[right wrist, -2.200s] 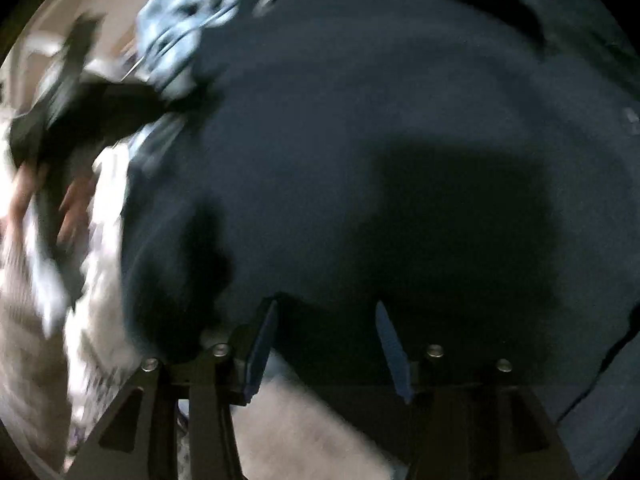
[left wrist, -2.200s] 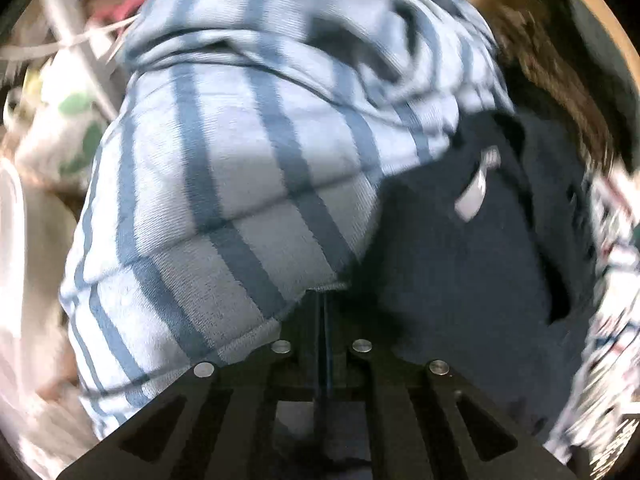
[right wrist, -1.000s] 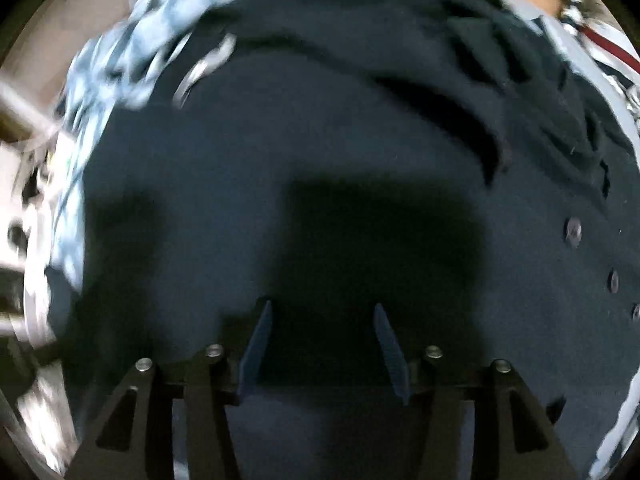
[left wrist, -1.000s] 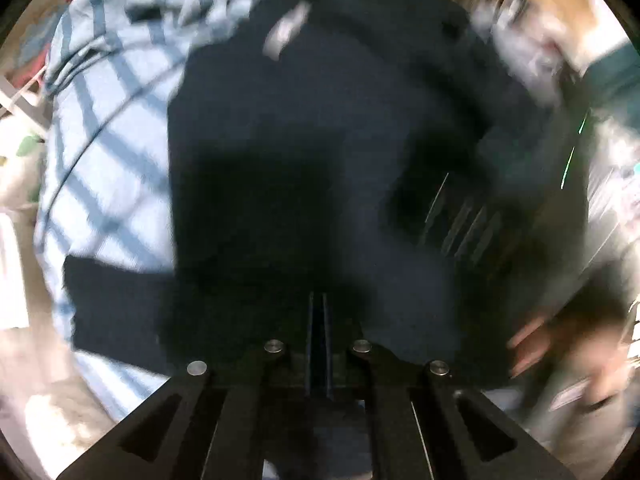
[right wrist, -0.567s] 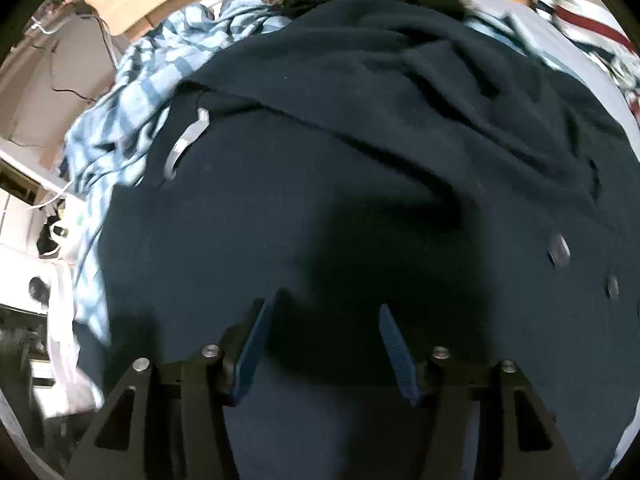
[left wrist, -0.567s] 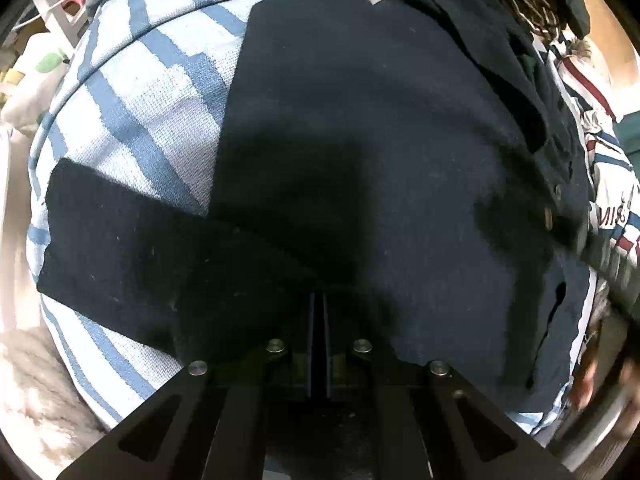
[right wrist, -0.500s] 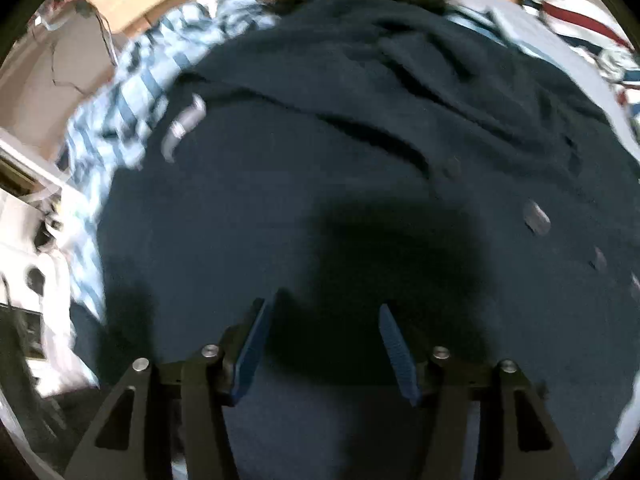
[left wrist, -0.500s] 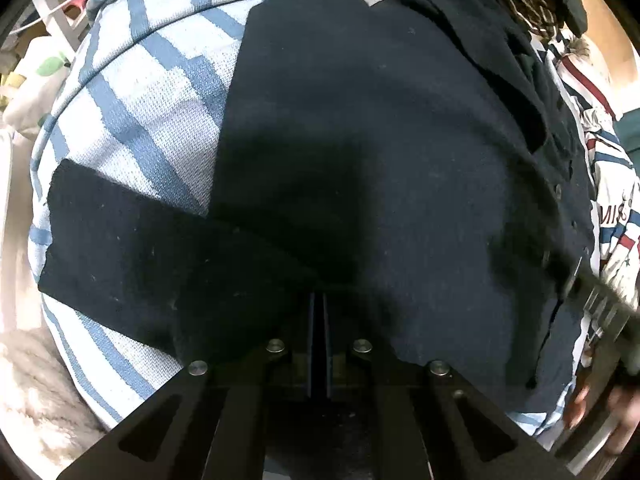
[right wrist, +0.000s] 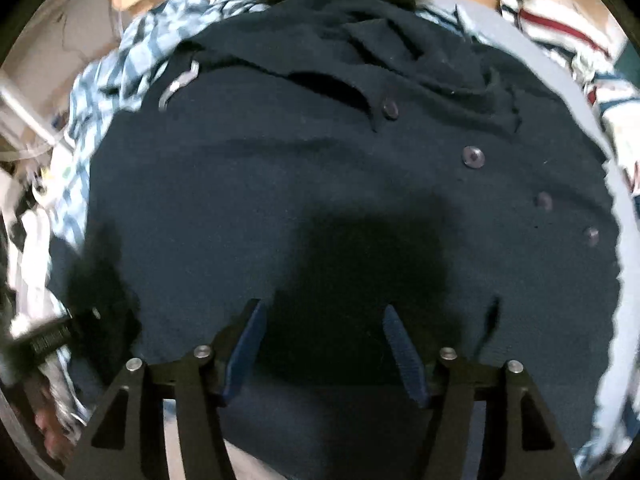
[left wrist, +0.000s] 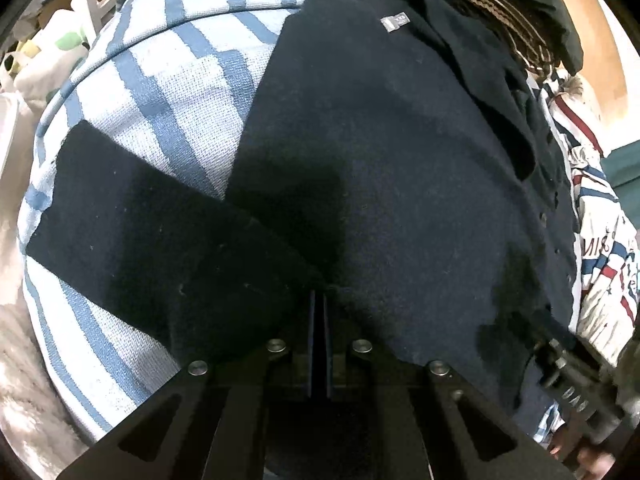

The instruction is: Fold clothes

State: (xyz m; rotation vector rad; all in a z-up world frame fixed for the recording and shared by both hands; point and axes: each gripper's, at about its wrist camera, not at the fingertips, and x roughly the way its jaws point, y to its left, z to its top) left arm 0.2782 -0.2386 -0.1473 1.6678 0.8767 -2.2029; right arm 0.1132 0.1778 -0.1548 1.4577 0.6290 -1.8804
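We are finding the dark navy buttoned knit cardigan (right wrist: pixel 320 184) lying spread, sleeve at nine o'clock, no fold visible. Left gripper (left wrist: pixel 319 300) clenched, apparently empty; right gripper (right wrist: pixel 322 320) released, just widening, gripping nothing.

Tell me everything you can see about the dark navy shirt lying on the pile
The dark navy shirt is a soft knit polo-type top with a collar, a row of round dark buttons down its placket and a small grey neck label. It lies spread out, mostly flat with light wrinkles, on a blue-and-white striped cloth. One sleeve stretches sideways across the stripes. More clothes crowd its edges.
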